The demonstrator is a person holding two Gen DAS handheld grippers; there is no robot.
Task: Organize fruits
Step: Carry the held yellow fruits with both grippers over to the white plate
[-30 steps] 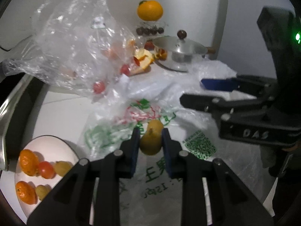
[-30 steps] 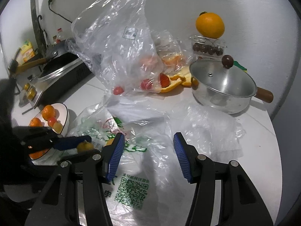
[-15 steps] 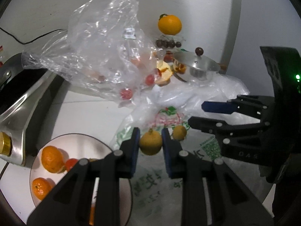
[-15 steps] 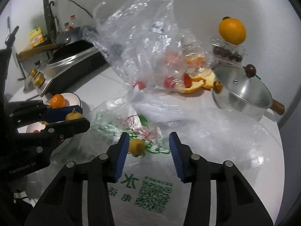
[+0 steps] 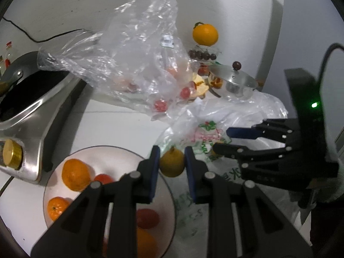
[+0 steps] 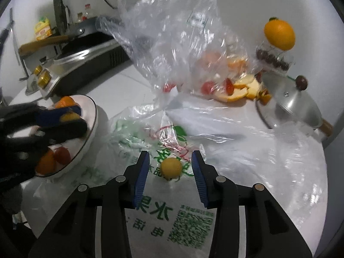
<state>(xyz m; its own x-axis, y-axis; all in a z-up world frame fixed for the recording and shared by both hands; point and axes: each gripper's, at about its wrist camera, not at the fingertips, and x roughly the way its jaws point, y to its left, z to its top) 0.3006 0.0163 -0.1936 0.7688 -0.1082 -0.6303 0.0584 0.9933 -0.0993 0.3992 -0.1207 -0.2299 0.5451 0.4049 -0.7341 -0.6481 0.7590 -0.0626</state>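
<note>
Above a white bench (image 5: pixel 120 126), the left hand-held gripper (image 5: pixel 172 163) pinched a yellow fruit (image 5: pixel 172 165) beside the rim of a plate (image 5: pixel 103 149) holding oranges and tomatoes. The right hand-held gripper (image 6: pixel 169 172) hung spread around a second yellow fruit (image 6: pixel 171 167), which lay on a printed plastic bag (image 6: pixel 154 221).

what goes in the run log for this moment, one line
left gripper: shut on yellow fruit, at plate rim | right gripper: open around second yellow fruit on printed bag | step: placing, picking
</note>
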